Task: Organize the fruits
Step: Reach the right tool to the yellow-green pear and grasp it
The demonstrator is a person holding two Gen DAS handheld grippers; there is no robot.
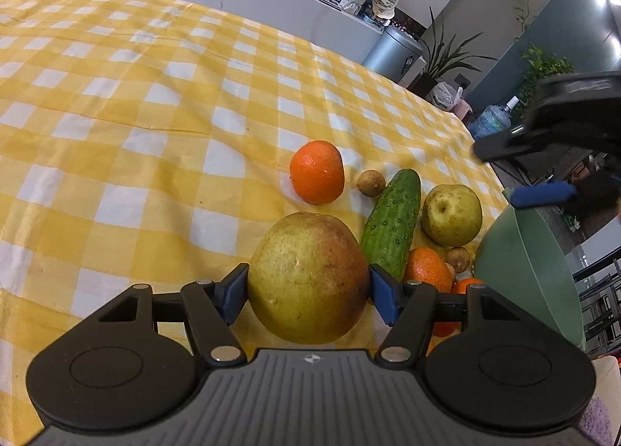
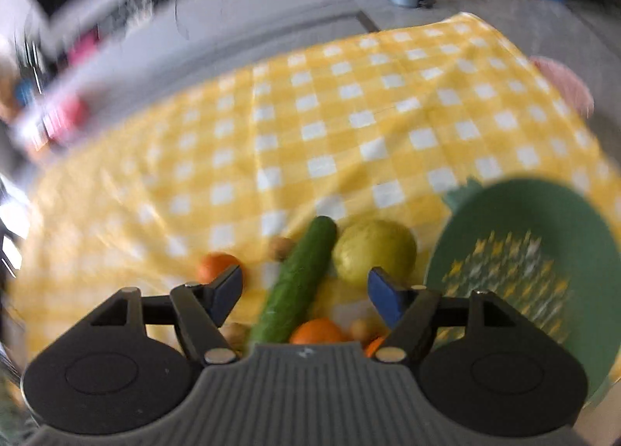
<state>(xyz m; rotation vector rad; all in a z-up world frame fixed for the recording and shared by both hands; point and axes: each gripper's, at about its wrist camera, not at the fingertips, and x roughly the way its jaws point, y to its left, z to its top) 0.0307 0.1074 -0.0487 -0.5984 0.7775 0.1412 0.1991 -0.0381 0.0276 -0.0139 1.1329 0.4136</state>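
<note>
My left fingers [image 1: 308, 293] are clamped on a large pear [image 1: 308, 277], the blue pads pressing both its sides, and the pear sits lifted just in front of my left camera. Beyond it, on the yellow checked cloth [image 1: 155, 116] that covers the surface, lie an orange [image 1: 317, 171], a cucumber [image 1: 392, 223], a smaller yellow-green pear [image 1: 452, 214] and a little brown round fruit [image 1: 371, 183] between the orange and the cucumber. A second orange [image 1: 429, 268] and another small brown fruit [image 1: 458, 258] sit near the cucumber's close end. The green bowl [image 1: 531, 271] stands at the right edge of the cloth, just beside the fruit.

My right fingers [image 2: 305, 293] stand wide apart with nothing between them, above the cucumber [image 2: 295, 283] and the smaller pear [image 2: 374, 252], with the bowl [image 2: 516, 213] to their right. This view is blurred, so I can only say the bowl seems to hold no fruit.

A grey bin [image 1: 392, 52] beyond the surface carries a dark label, but I cannot read its writing.
</note>
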